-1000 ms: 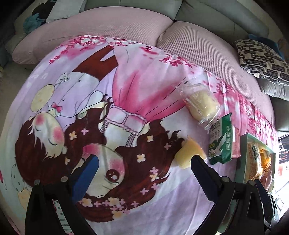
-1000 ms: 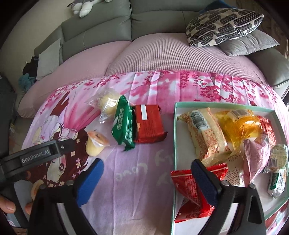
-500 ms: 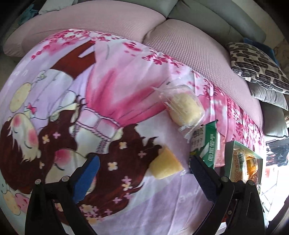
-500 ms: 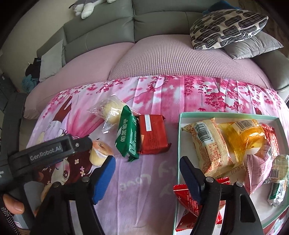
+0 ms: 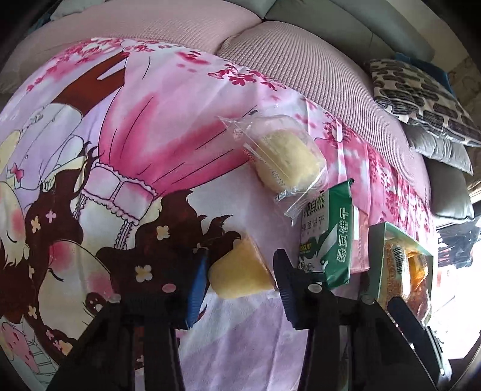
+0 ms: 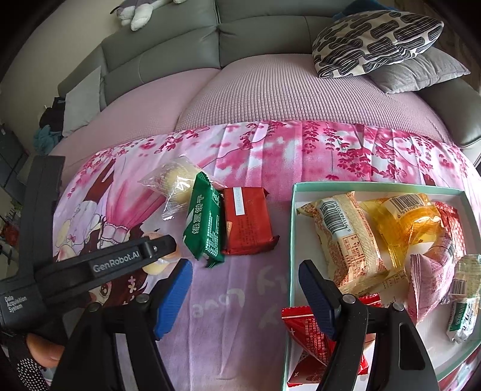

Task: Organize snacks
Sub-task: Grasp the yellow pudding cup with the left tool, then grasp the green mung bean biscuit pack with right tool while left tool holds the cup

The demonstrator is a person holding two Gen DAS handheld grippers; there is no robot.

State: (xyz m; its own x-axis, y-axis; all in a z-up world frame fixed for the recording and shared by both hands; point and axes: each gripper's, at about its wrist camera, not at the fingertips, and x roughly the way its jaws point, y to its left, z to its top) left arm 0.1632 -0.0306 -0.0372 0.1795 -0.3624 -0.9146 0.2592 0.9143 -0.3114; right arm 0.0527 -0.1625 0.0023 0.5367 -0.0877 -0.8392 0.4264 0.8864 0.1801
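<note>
A yellow jelly cup (image 5: 240, 270) lies on its side on the pink cartoon cloth (image 5: 144, 144). My left gripper (image 5: 242, 257) is closing on it, with both blue pads against its sides. Beyond it lie a clear-wrapped yellow cake (image 5: 285, 156), a green biscuit pack (image 5: 327, 237) and a red pack (image 6: 246, 222). My right gripper (image 6: 245, 266) hovers over bare cloth beside the pale green tray (image 6: 296, 240); its jaws are narrowing with nothing between them. The tray holds several wrapped snacks. In the right wrist view the left gripper's black body (image 6: 120, 261) hides most of the cup (image 6: 159, 266).
The cloth covers a pink quilted sofa seat (image 6: 270, 90) with grey backrests. A black-and-white patterned cushion (image 6: 375, 39) lies at the back right and a plush toy (image 6: 138, 12) on the backrest. A person's gloved hand (image 6: 42, 349) holds the left gripper.
The left gripper came down over the jelly cup and its jaws went from wide apart to closed on it. The right gripper's jaws narrowed; it stayed in place.
</note>
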